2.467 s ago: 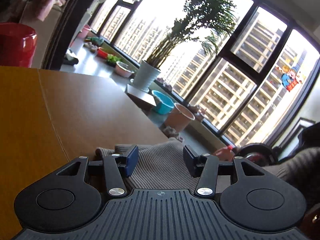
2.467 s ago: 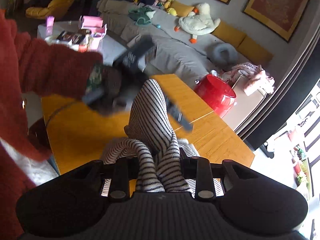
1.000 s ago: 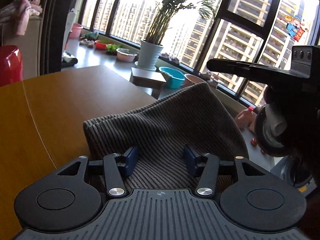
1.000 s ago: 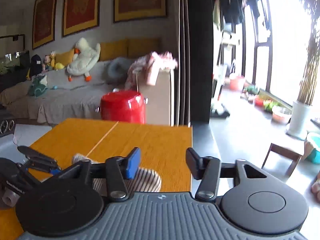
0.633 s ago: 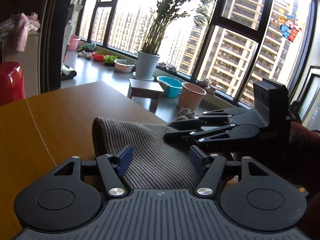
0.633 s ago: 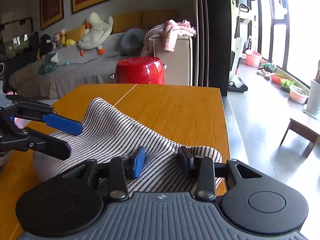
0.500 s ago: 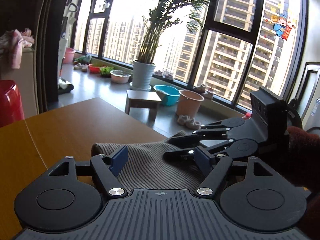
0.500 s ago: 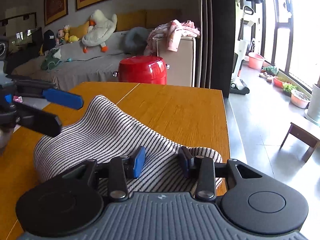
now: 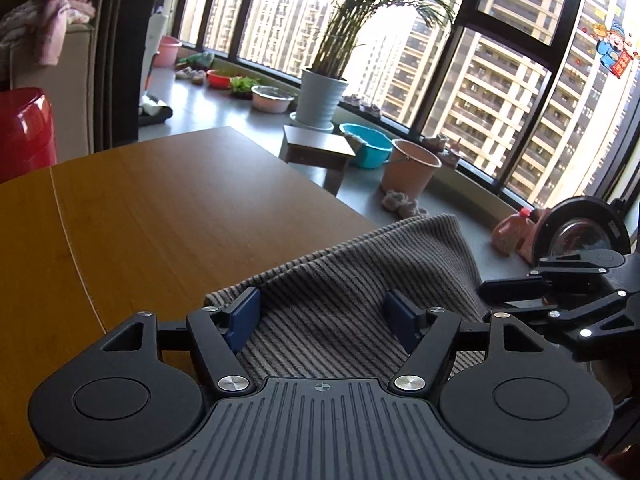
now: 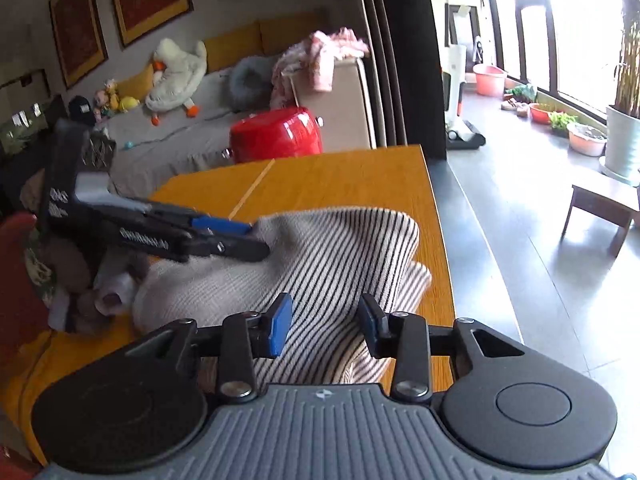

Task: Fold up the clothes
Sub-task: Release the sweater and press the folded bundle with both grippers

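Observation:
A striped knit garment (image 9: pixel 340 272) (image 10: pixel 340 248) lies crumpled near the corner of the wooden table (image 9: pixel 160 208) (image 10: pixel 340 176). My left gripper (image 9: pixel 320 312) stands over its near edge. Its jaws are wide and closing, with cloth lying between the blue pads, which do not press it. In the right wrist view the left gripper (image 10: pixel 258 240) reaches in from the left onto the garment's far edge. My right gripper (image 10: pixel 325 320) is low over the other end, open, with cloth in the gap. In the left wrist view the right gripper (image 9: pixel 490 300) sits at the cloth's right border.
The table's edge (image 10: pixel 440 240) drops to a grey floor right beside the garment. A red pot (image 10: pixel 276 136) (image 9: pixel 20 128) stands beyond the far end. A small wooden stool (image 9: pixel 320 148), basins and a potted plant (image 9: pixel 324 96) line the windows. A red sleeve (image 10: pixel 16 280) is at left.
The garment, earlier humped up between the left pads, now lies lower on the table. The left jaws have spread wider. The right gripper has come down onto the cloth.

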